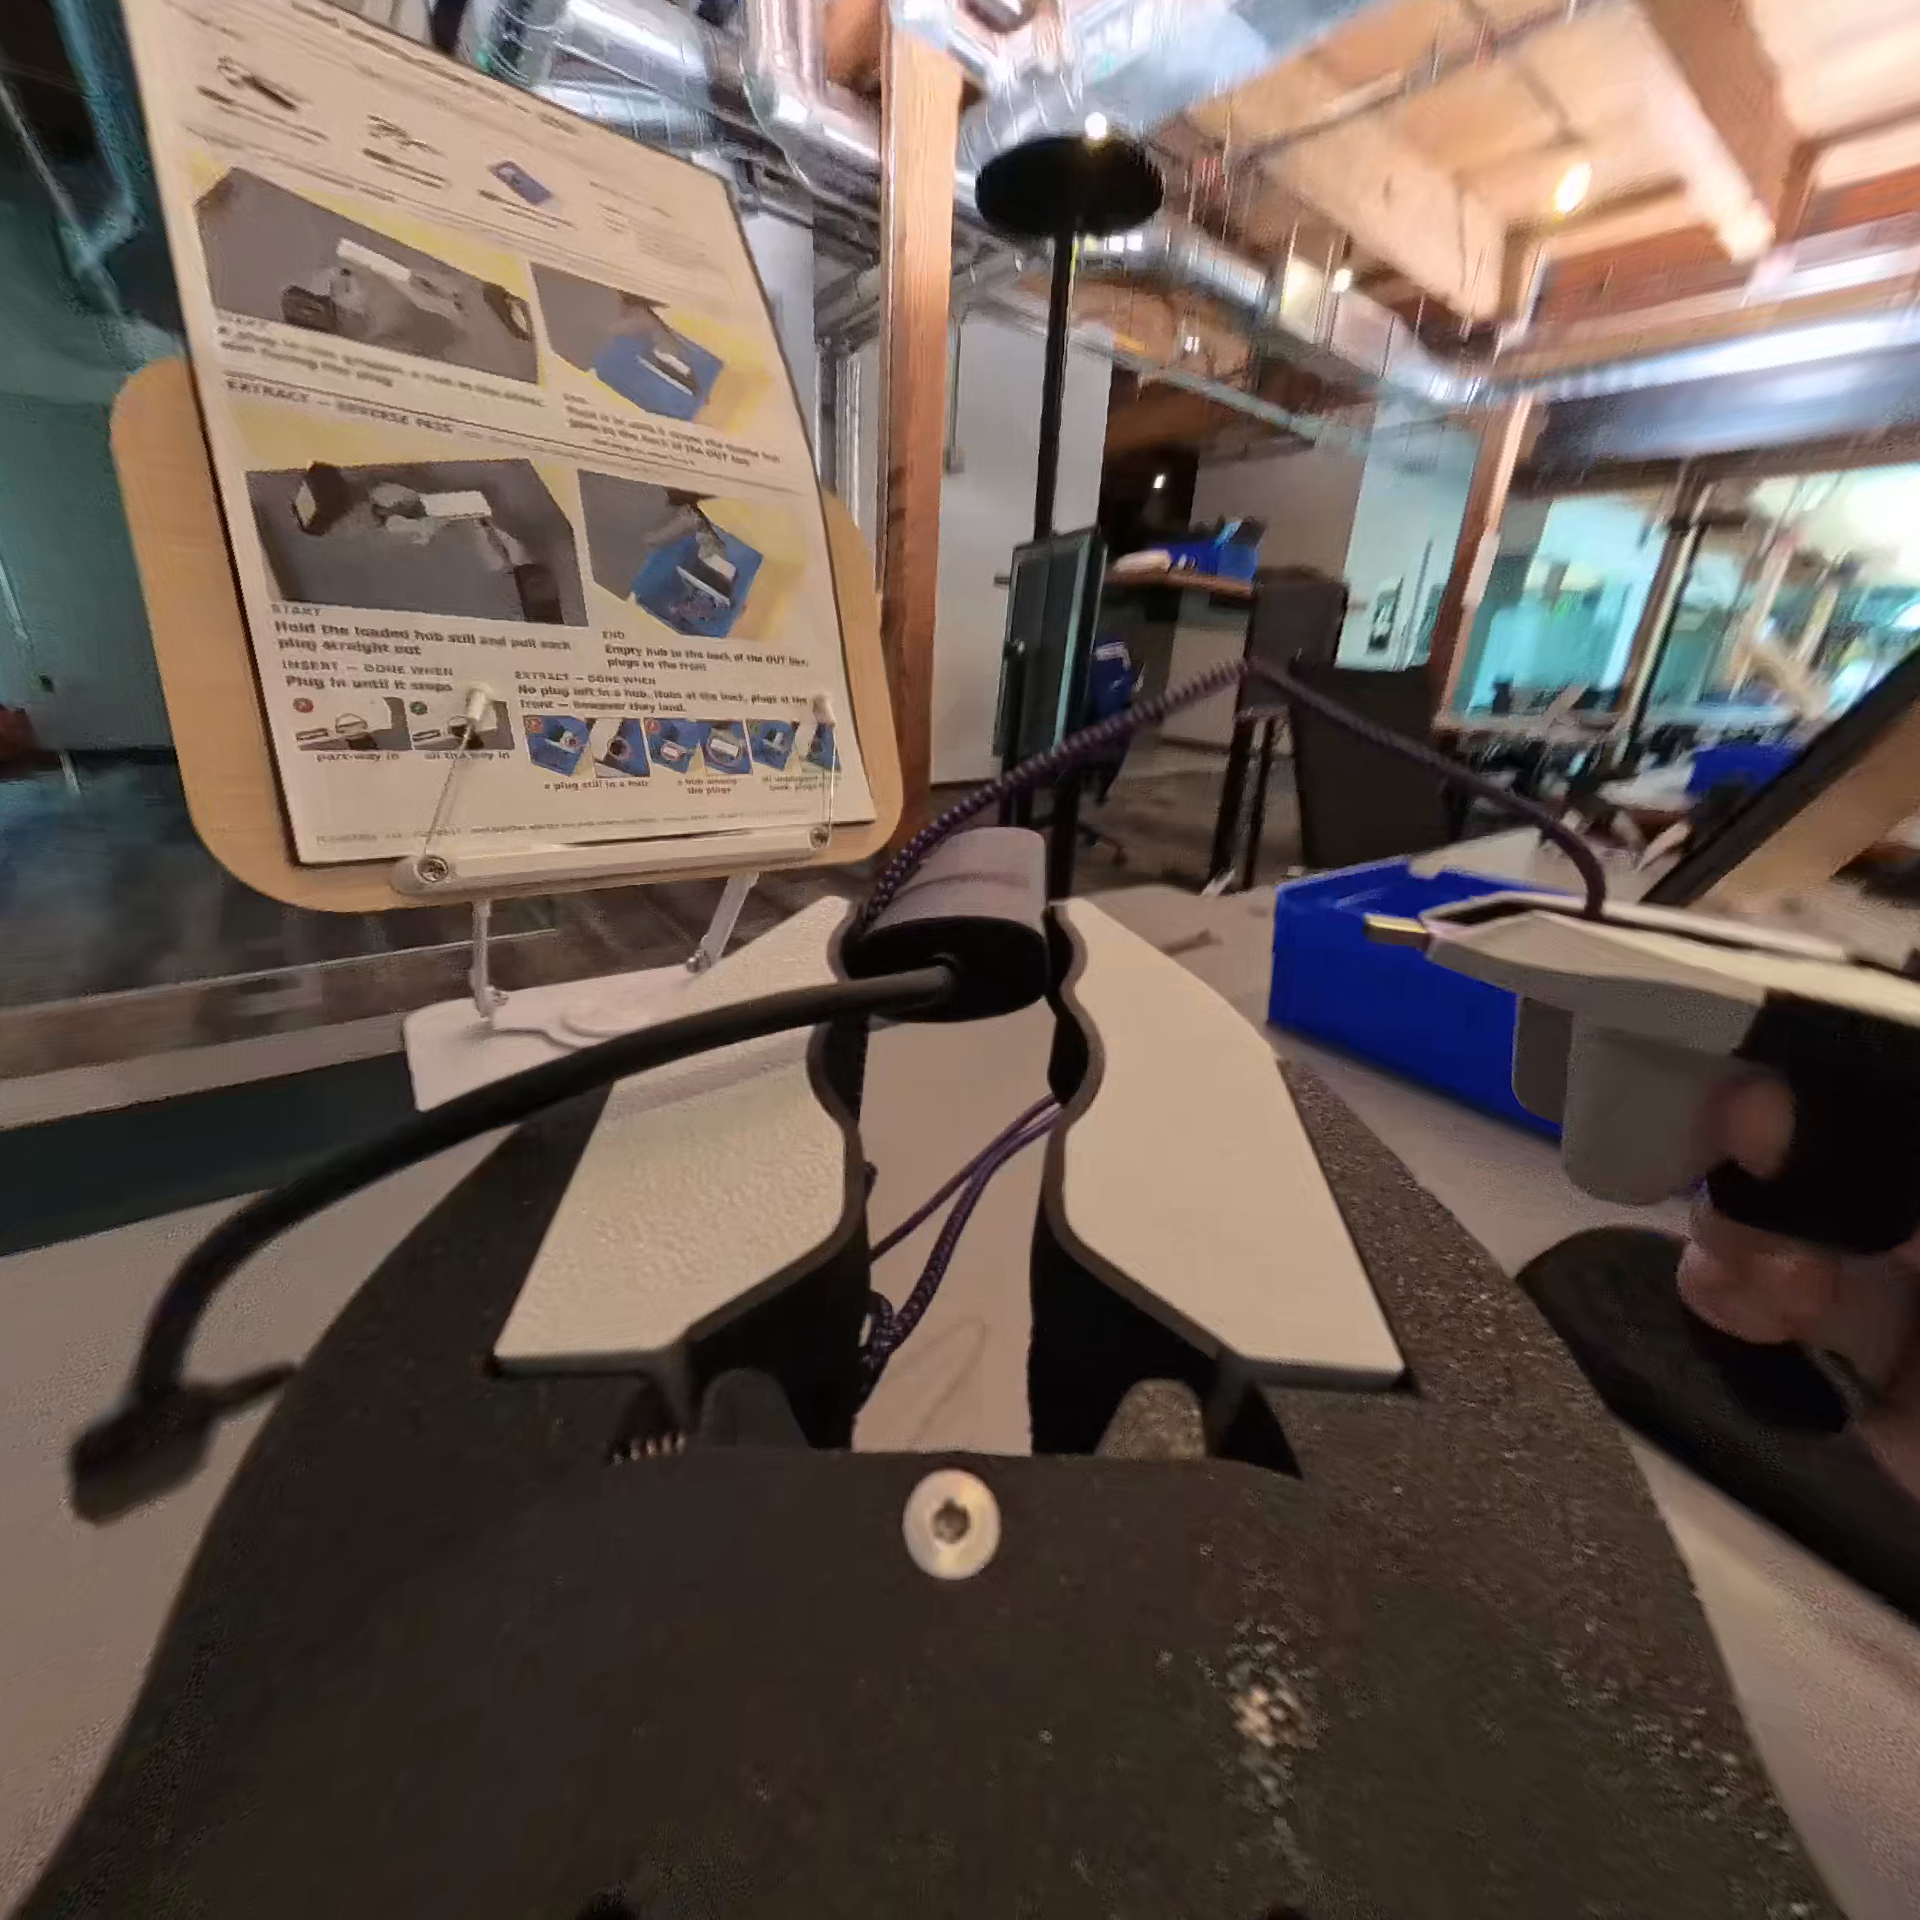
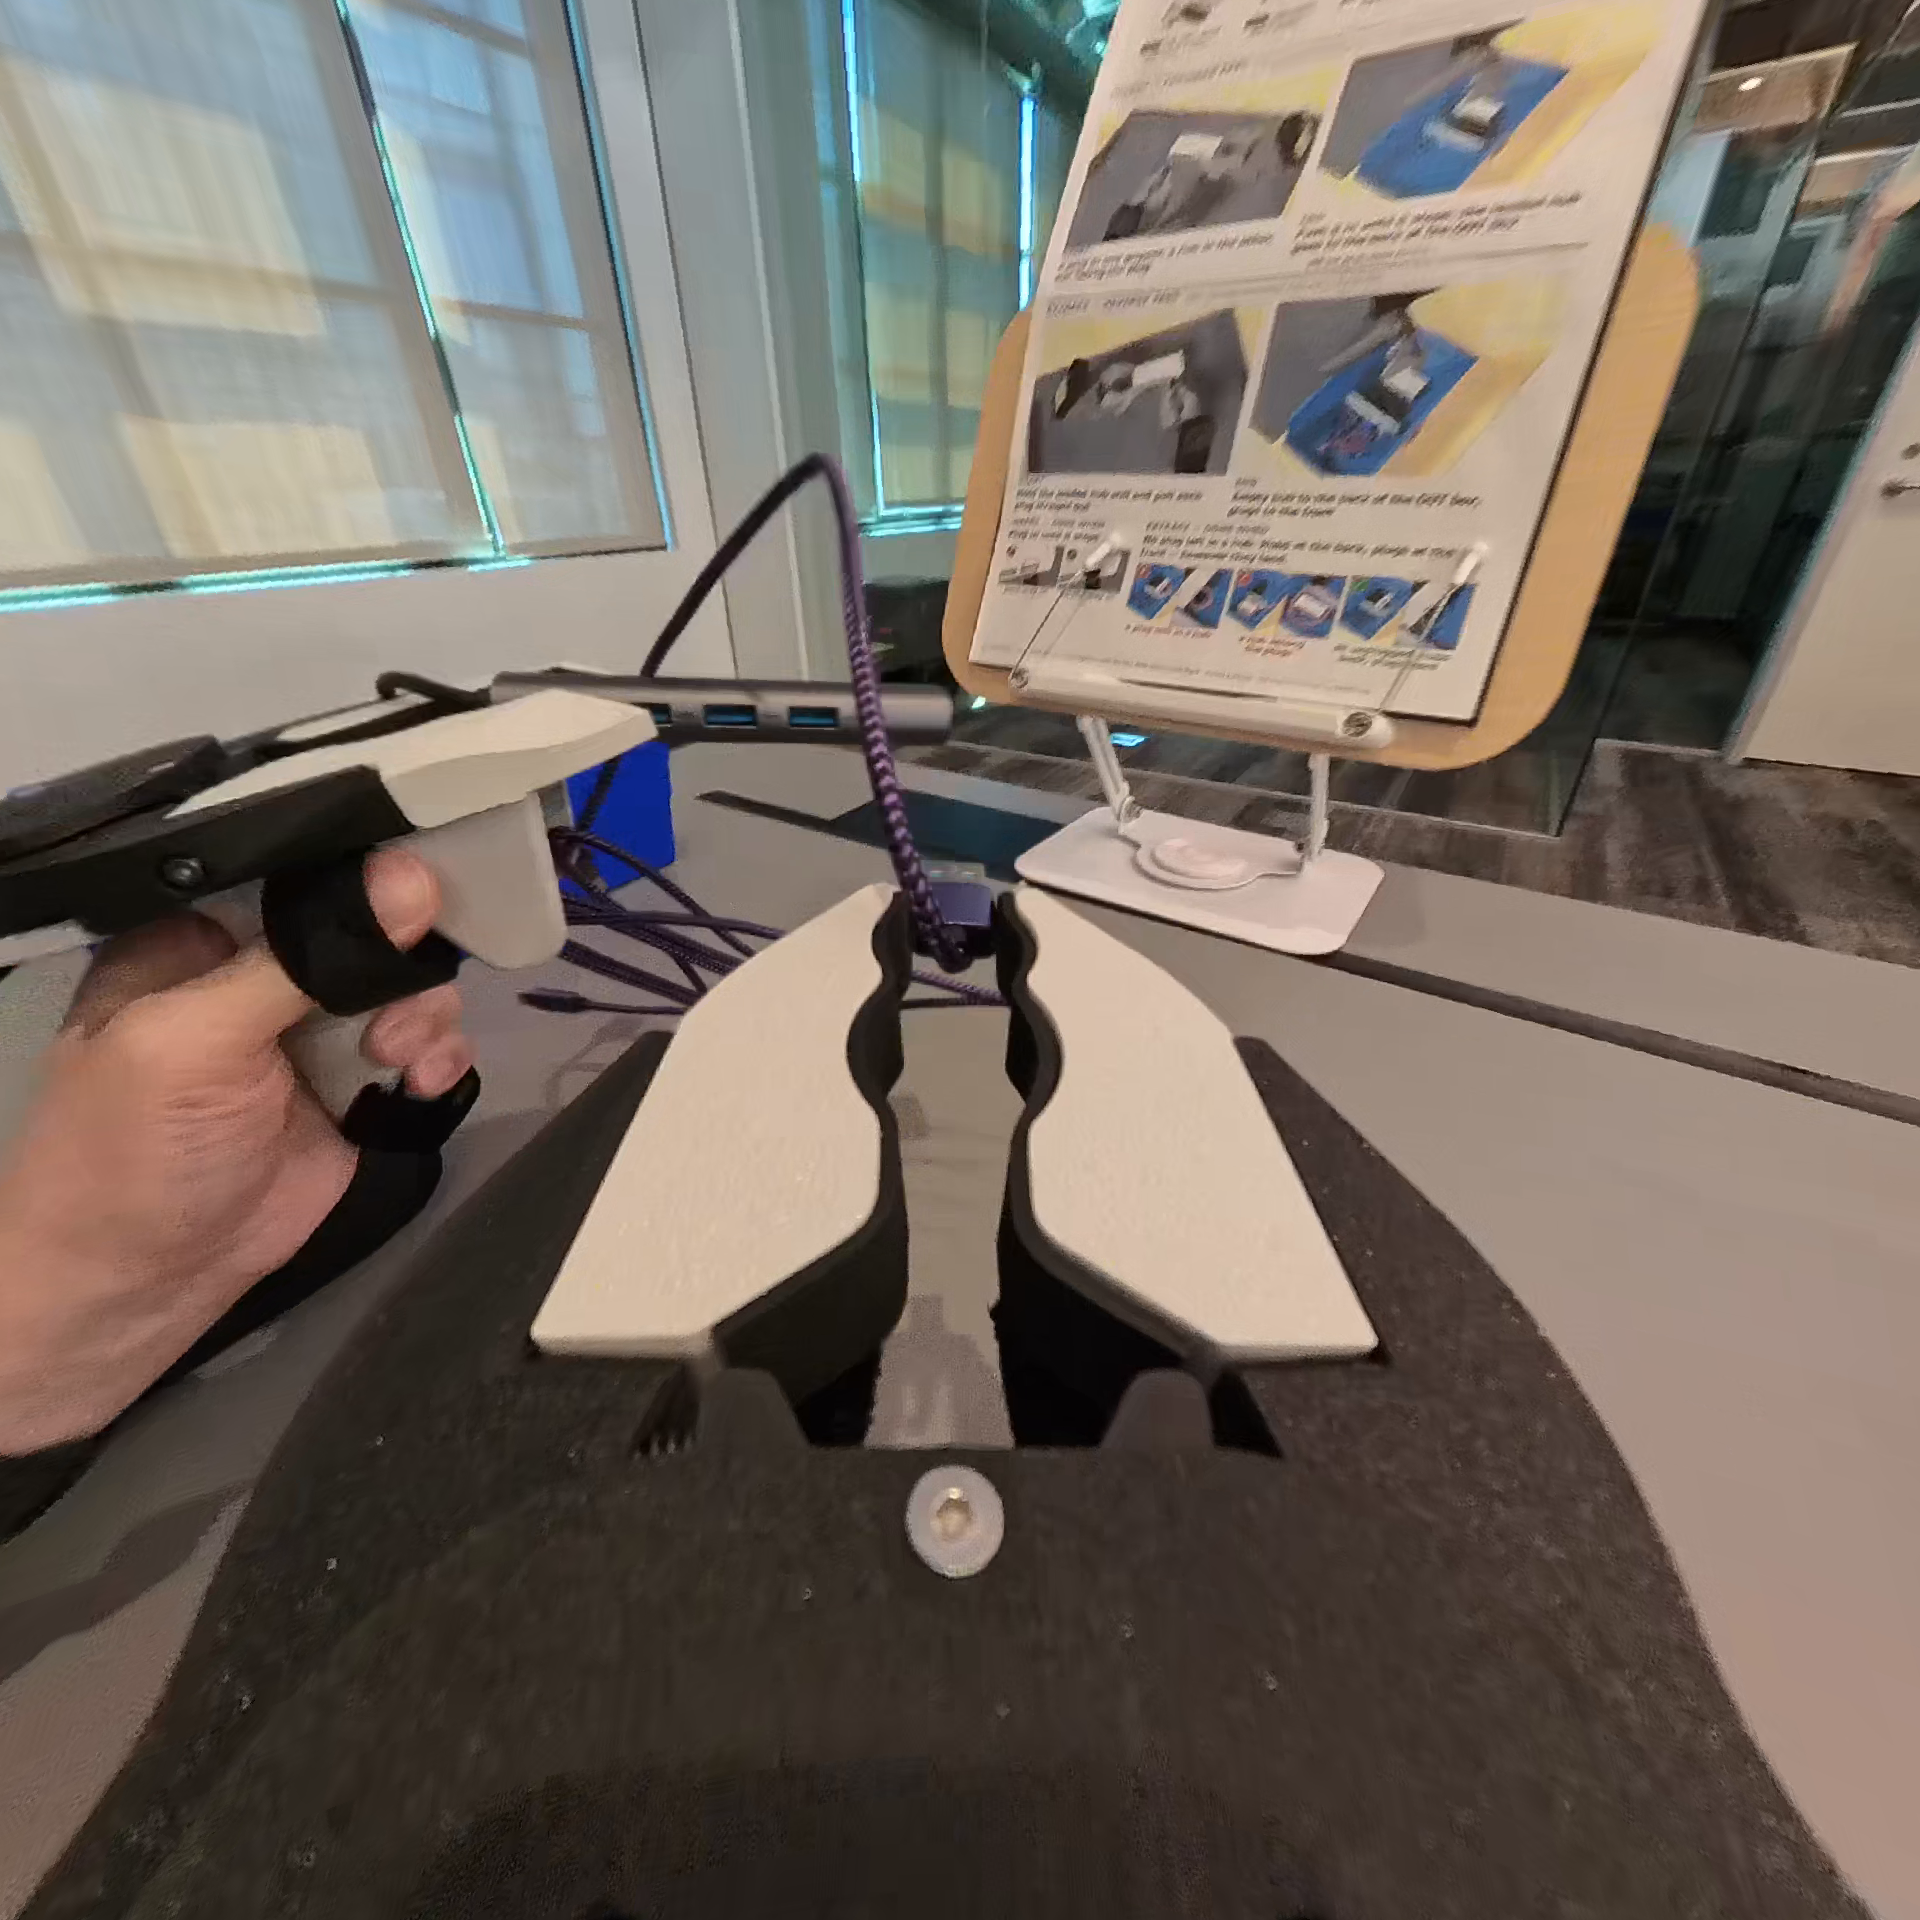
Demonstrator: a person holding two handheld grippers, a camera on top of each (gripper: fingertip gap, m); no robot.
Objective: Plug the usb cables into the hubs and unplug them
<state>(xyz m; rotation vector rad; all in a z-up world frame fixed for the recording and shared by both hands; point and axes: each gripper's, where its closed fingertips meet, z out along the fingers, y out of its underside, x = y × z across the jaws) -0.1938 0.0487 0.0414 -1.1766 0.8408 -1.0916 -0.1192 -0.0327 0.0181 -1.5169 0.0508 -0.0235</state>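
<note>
My left gripper (image 1: 961, 971) is shut on a grey USB hub (image 1: 977, 883), seen end-on, with its black lead (image 1: 520, 1091) trailing left. In the right wrist view the hub (image 2: 727, 715) sticks out of that gripper (image 2: 634, 727), with blue ports along its side. My right gripper (image 2: 948, 940) is shut on a purple USB plug (image 2: 961, 896). Its braided cable (image 2: 868, 675) arcs up and over past the hub. In the left wrist view the right gripper (image 1: 1455, 930) is at the right, the plug's metal tip (image 1: 1392, 928) pointing left, apart from the hub.
A blue bin (image 1: 1382, 997) stands on the grey table behind the right gripper. Several loose purple cables (image 2: 665, 935) lie by the bin (image 2: 623, 810). An instruction sheet on a wooden stand (image 2: 1299, 364) with a white base (image 2: 1195, 873) stands at the back.
</note>
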